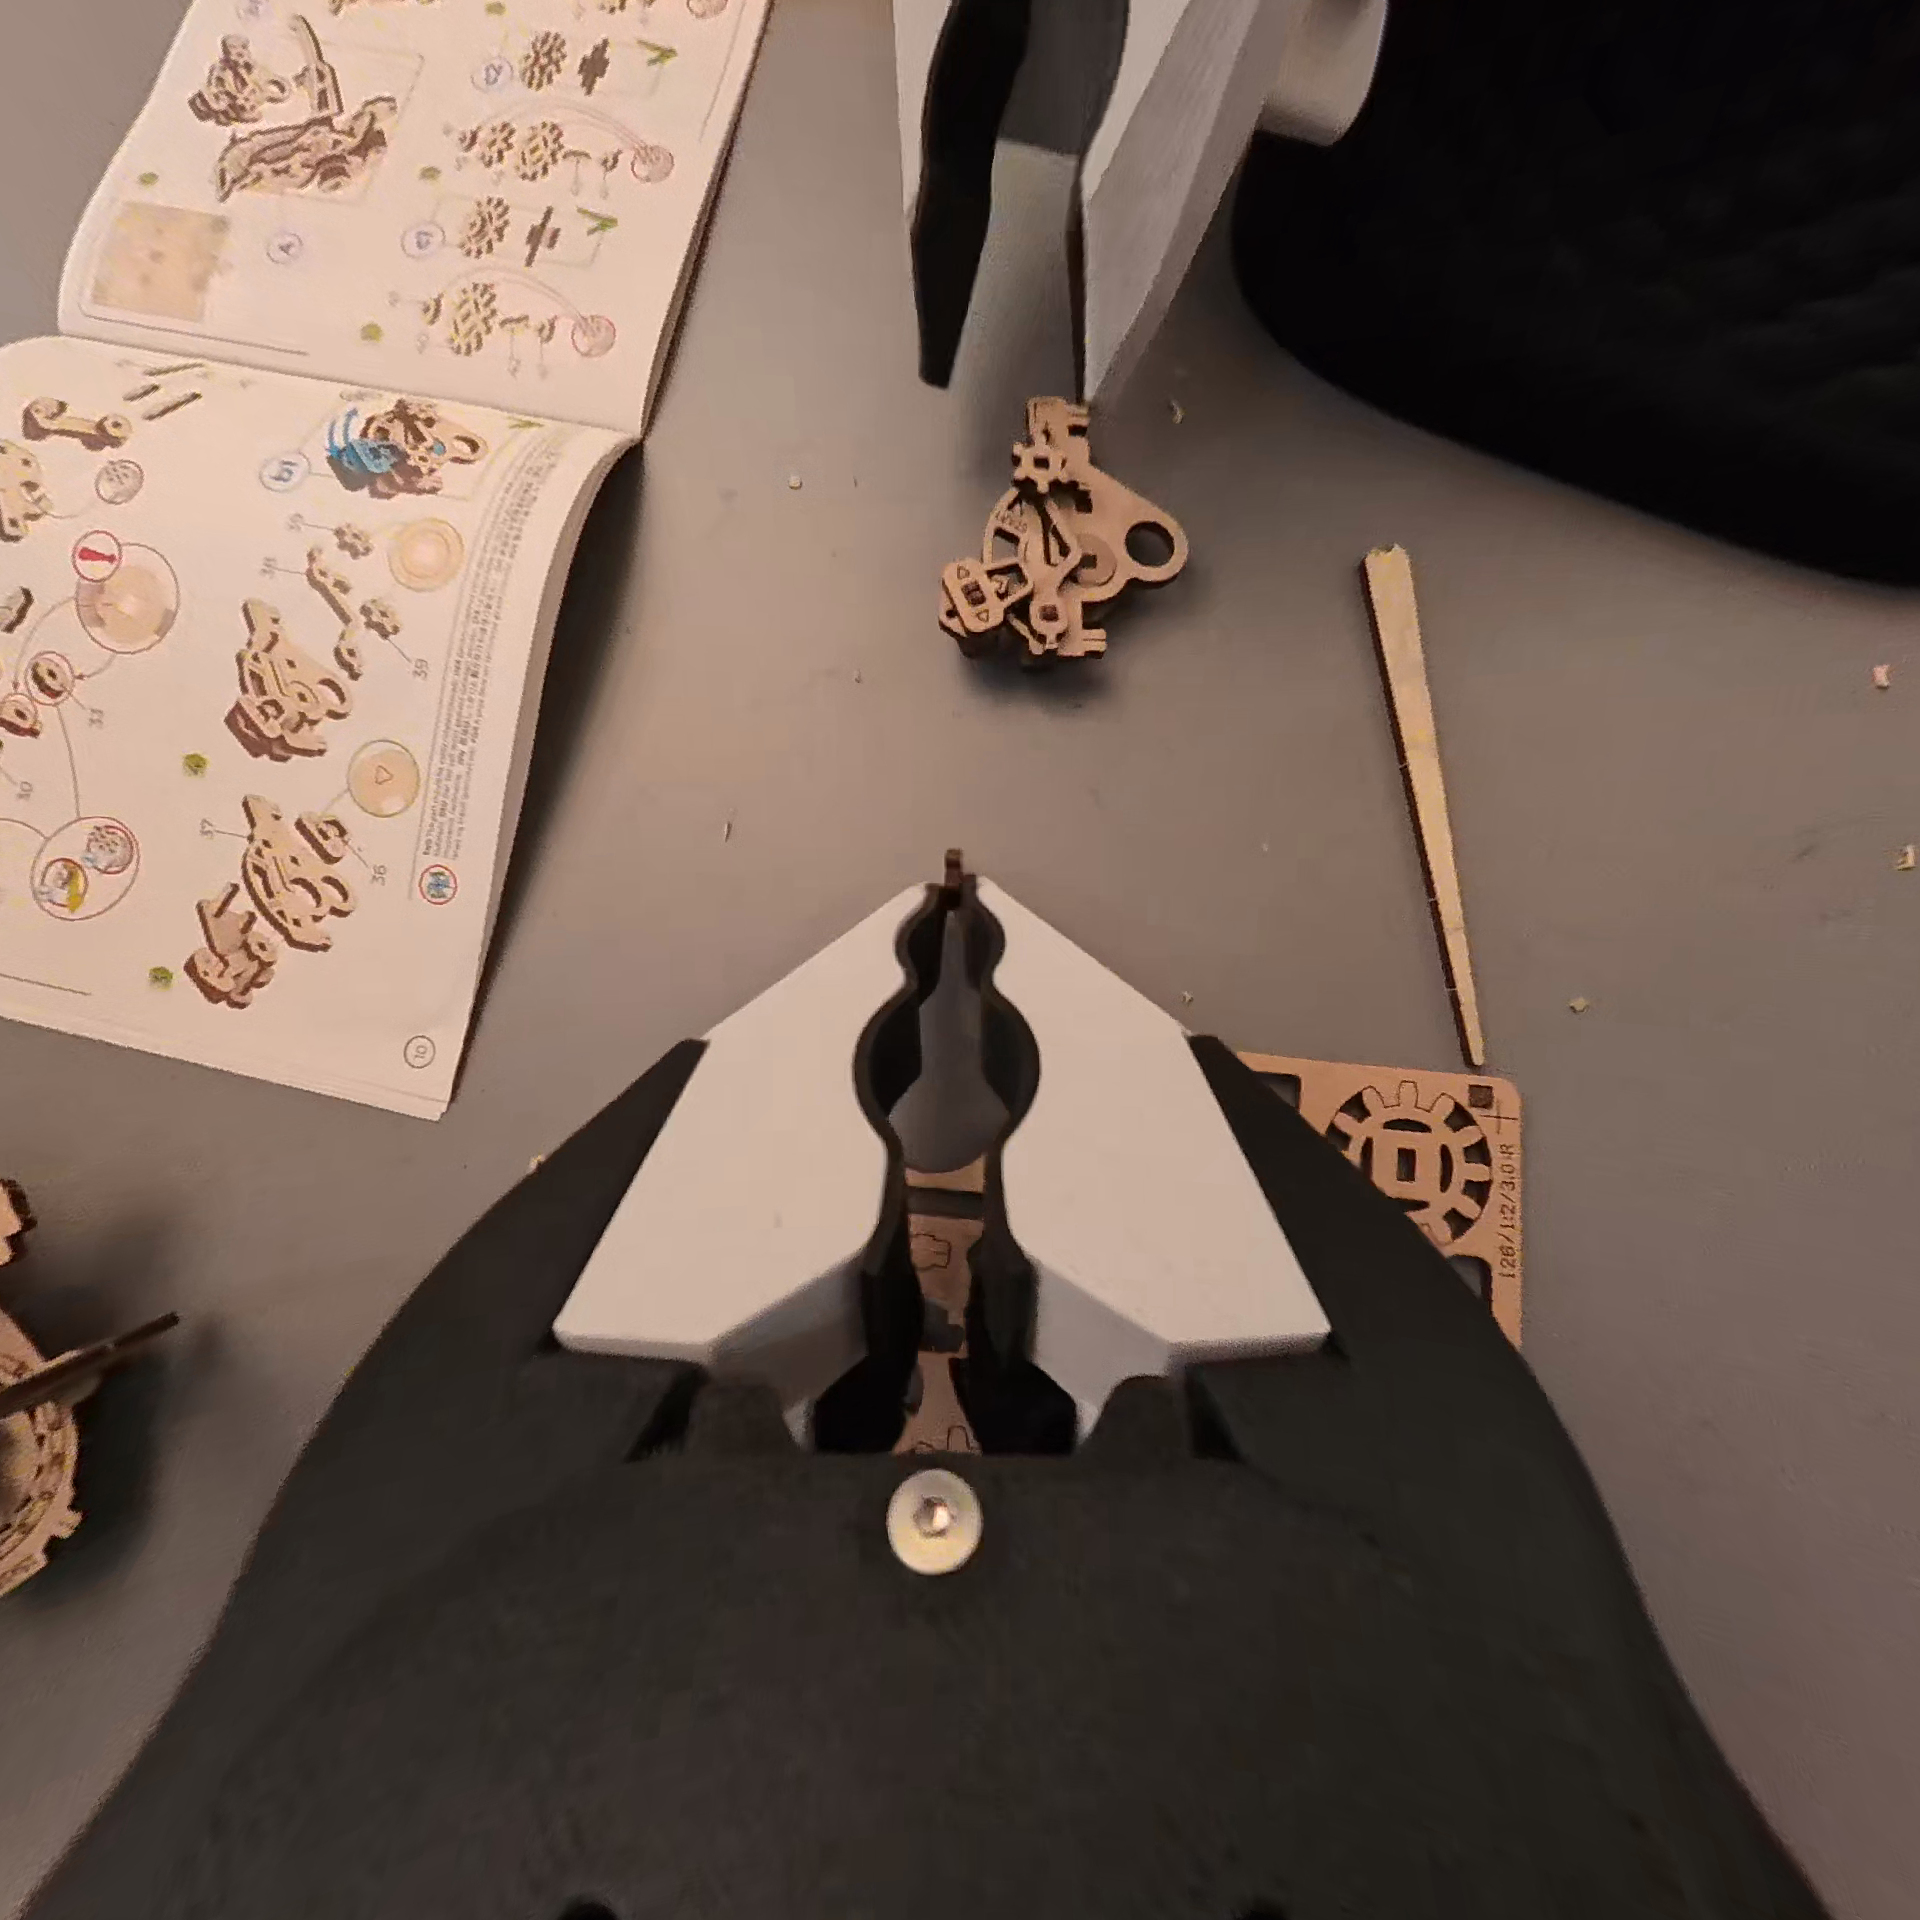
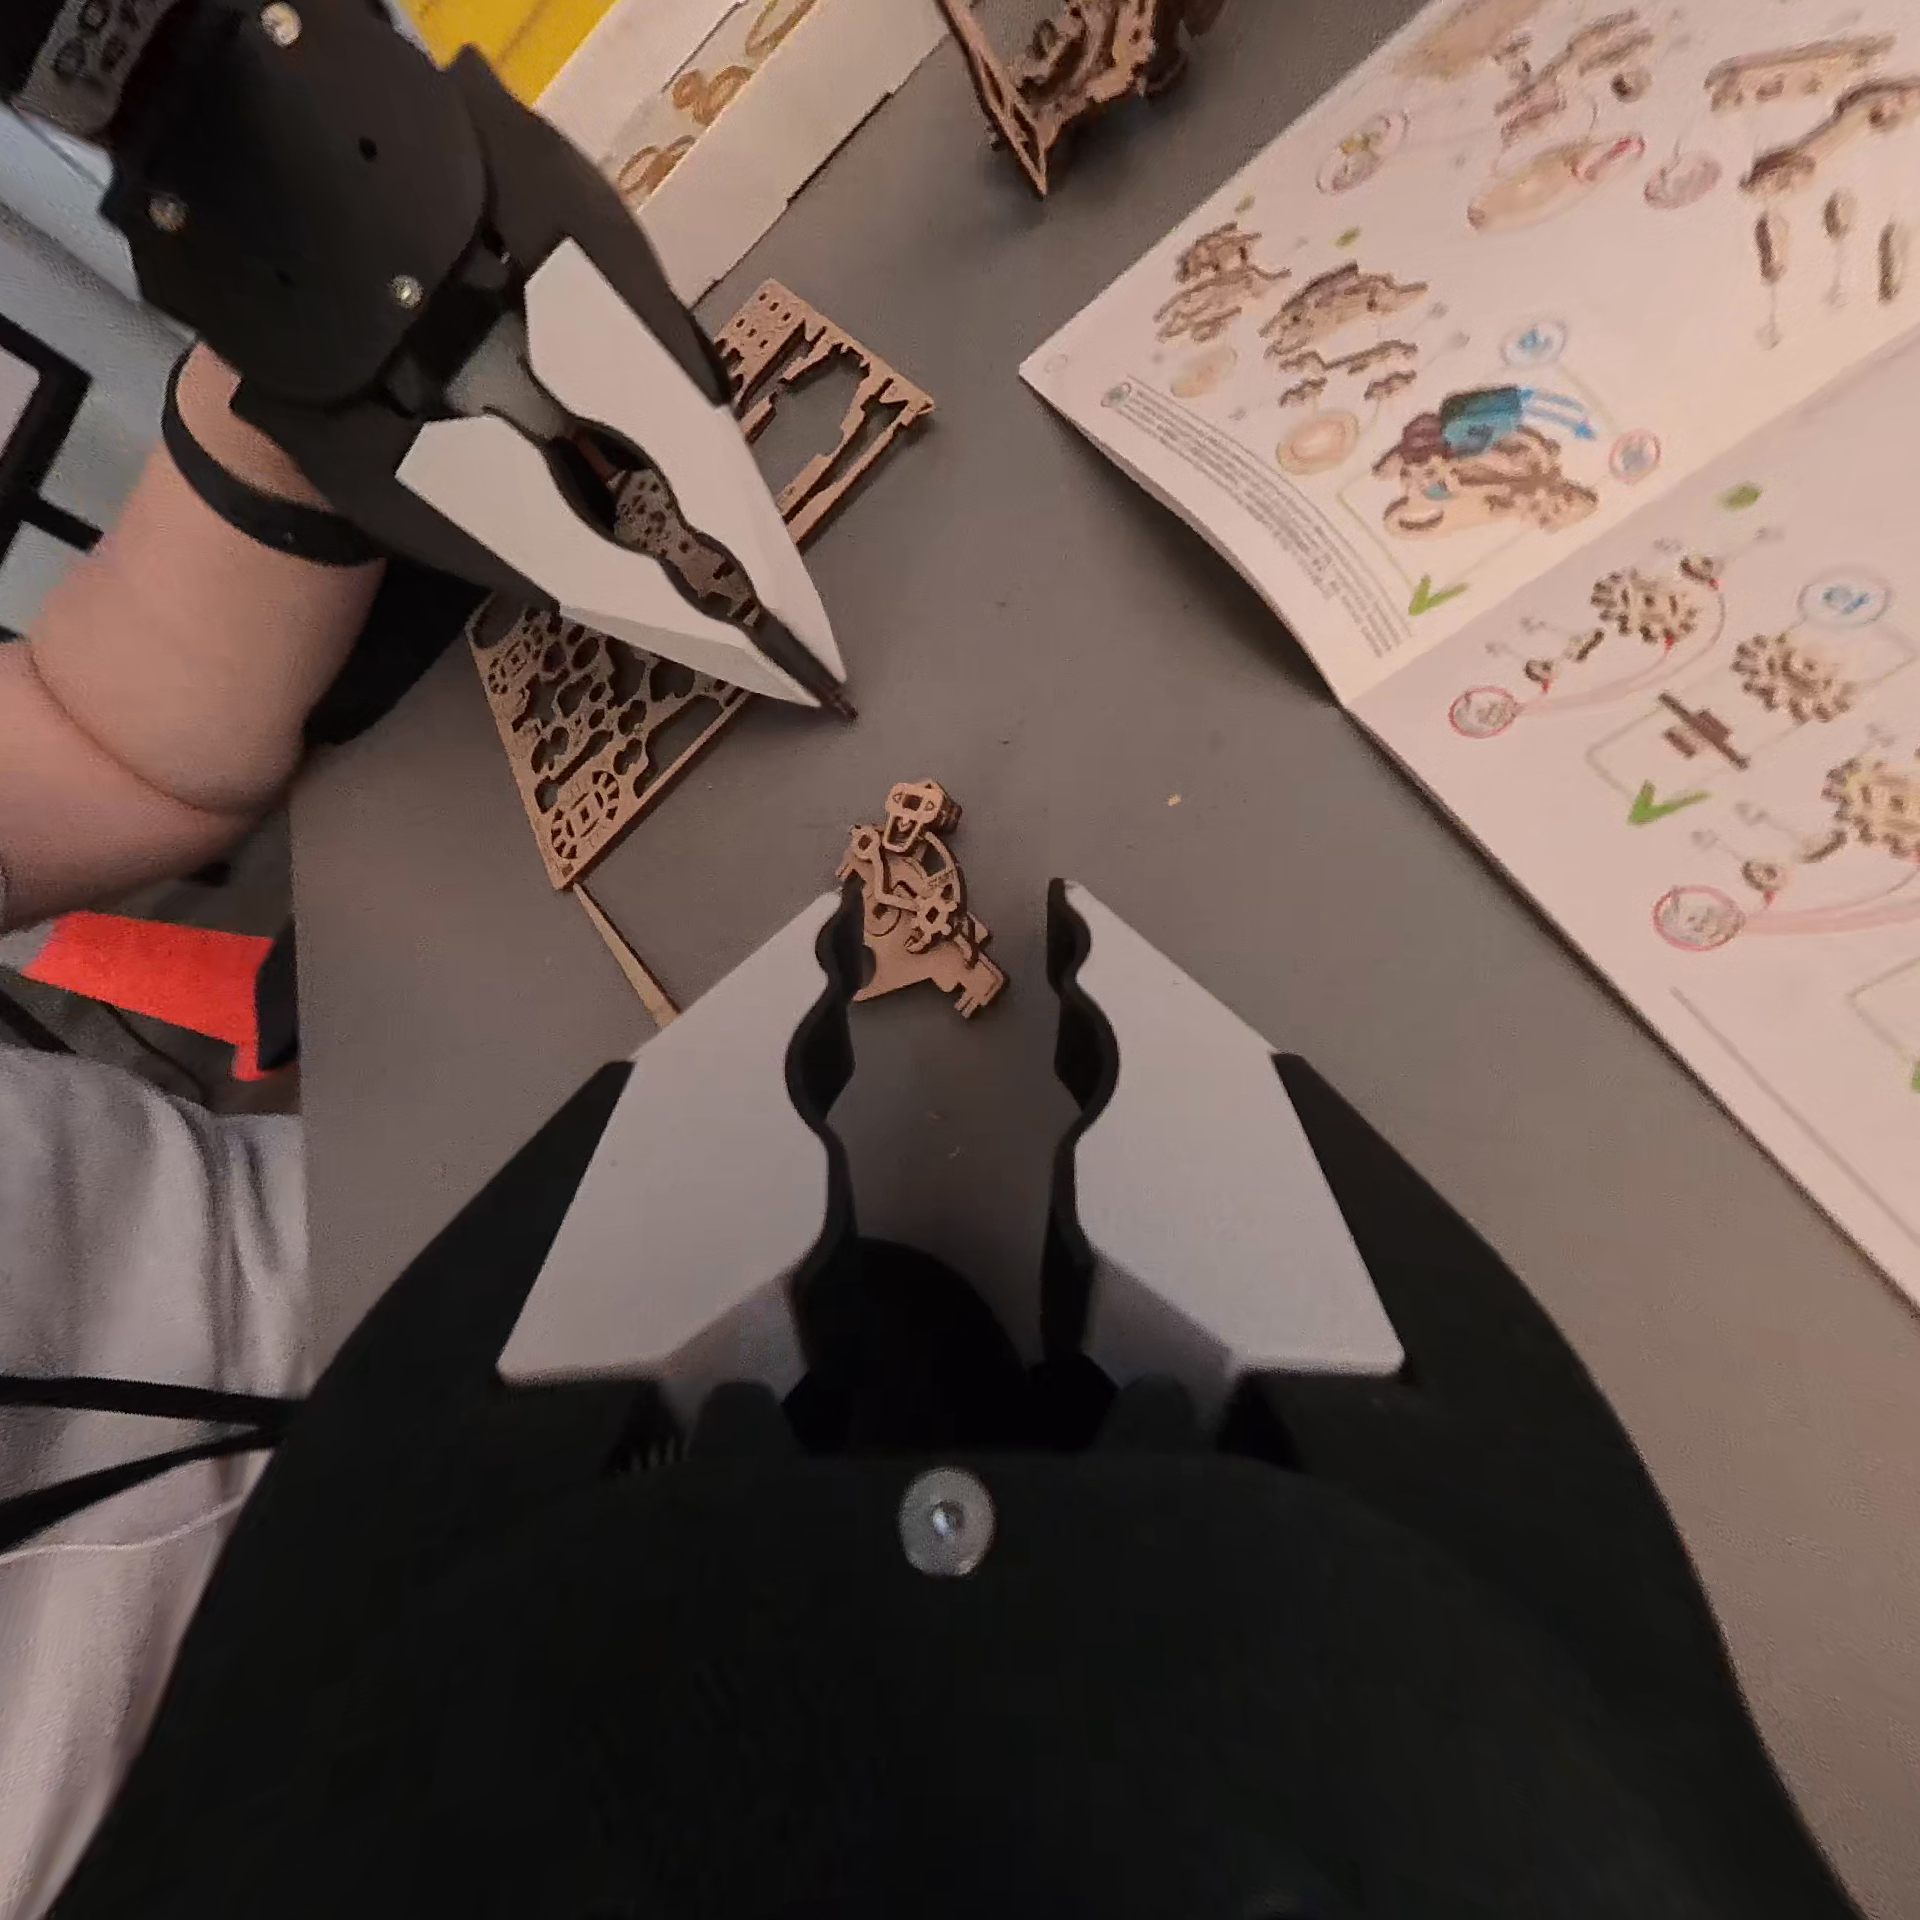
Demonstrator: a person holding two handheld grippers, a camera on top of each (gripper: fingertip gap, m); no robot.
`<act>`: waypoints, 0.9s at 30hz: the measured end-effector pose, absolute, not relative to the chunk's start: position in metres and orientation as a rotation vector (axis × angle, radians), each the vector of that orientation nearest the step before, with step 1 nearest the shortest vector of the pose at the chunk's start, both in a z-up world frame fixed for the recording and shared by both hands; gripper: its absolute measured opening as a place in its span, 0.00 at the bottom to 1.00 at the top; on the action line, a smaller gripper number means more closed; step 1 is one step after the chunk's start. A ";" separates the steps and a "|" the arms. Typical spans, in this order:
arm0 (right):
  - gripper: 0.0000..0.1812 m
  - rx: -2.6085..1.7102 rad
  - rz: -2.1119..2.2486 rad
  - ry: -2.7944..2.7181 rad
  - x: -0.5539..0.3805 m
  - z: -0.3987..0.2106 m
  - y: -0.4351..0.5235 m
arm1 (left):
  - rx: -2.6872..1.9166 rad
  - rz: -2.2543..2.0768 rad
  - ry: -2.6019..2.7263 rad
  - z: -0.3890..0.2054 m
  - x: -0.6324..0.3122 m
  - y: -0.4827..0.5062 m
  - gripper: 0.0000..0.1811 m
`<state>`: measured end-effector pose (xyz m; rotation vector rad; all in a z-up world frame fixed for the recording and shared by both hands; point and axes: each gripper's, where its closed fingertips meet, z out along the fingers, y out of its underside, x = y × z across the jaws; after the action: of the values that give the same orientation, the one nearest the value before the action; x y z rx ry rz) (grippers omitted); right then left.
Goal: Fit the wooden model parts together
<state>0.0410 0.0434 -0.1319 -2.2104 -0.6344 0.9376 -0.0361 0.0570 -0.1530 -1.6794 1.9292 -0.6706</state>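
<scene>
The small wooden sub-assembly (image 2: 920,906) lies flat on the grey table (image 2: 1091,727) at the centre of my right wrist view, just past my right gripper (image 2: 951,914), whose jaws stand released with one tip at the piece's edge. I judge it very light, stiff and brittle: thin laser-cut ply with gear teeth and slender pegs that could snap or pop apart, so I would take it across the solid plate near the round eyelet, not the toothed bits. In the left wrist view my left gripper (image 1: 951,883) is clenched on a tiny dark wooden part (image 1: 953,864) poking from the tips, lower centre of the frame; the sub-assembly (image 1: 1060,540) sits above it, well apart. A thin wooden strip (image 1: 1423,800) lies at right, a cut-out parts sheet (image 1: 1455,1153) beneath the gripper, and the open instruction booklet (image 1: 312,623) fills the upper left. A larger built model (image 2: 1070,62) stands at the top of the right view.
</scene>
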 end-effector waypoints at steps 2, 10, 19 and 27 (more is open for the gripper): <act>0.19 -2.182 0.885 -0.701 0.040 -0.131 0.044 | -1.697 -0.694 1.921 -0.152 -0.035 0.058 0.01; 0.19 -1.743 0.586 -1.177 0.011 -0.107 0.023 | -1.888 -1.144 1.717 -0.128 -0.017 0.031 0.01; 0.11 -1.538 0.201 -1.313 -0.005 -0.101 0.028 | -2.105 -1.594 1.406 -0.112 -0.004 0.022 0.01; 0.07 -1.617 0.219 -1.234 -0.002 -0.104 0.035 | -2.137 -1.675 1.218 -0.108 0.001 0.033 0.00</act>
<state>-0.0019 0.0352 -0.1035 -1.6170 -1.2339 0.2191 0.0012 0.0332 -0.1084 -2.1368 1.2176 -1.6752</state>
